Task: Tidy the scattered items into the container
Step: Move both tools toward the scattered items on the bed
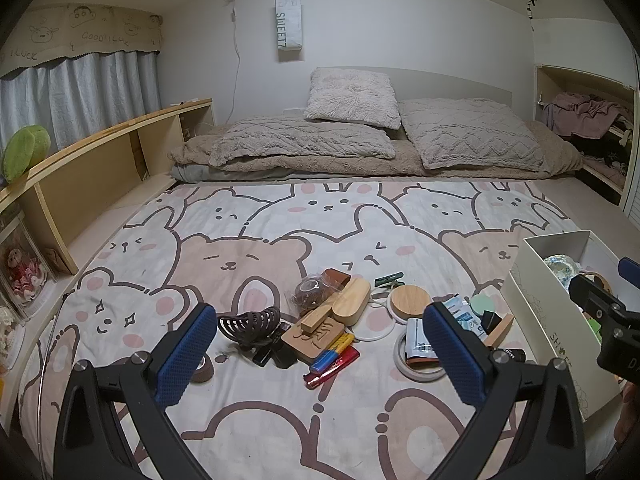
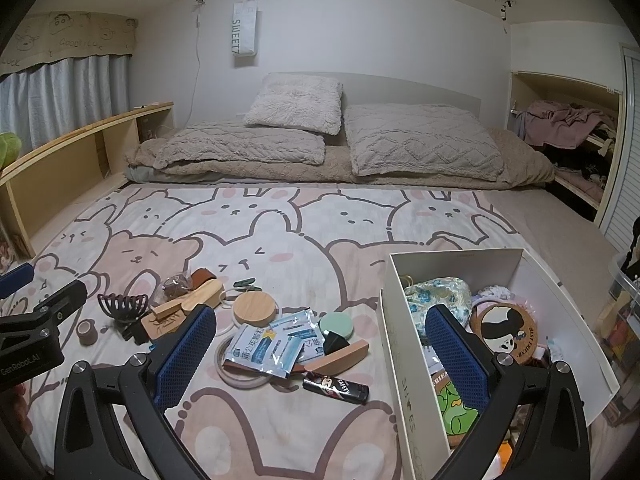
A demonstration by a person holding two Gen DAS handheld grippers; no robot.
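Both grippers wide apart, empty. Left gripper (image 1: 320, 354) nearer pile, lighters (image 1: 331, 359) dead ahead; shoebox (image 2: 394, 320) right, under right gripper (image 2: 321, 354).

Two hand-held grippers hover side by side above the near edge of the bed, both angled downward and forward. The left hand-held gripper (image 1: 320, 348) has its two blue-padded fingers (image 1: 184, 356) spread wide apart, with nothing between them. The right hand-held gripper (image 2: 320, 348) matches it, its blue-padded fingers (image 2: 456, 356) also at full spread and holding nothing. Each gripper's black frame shows at the edge of the other's view, so they sit near each other without touching.
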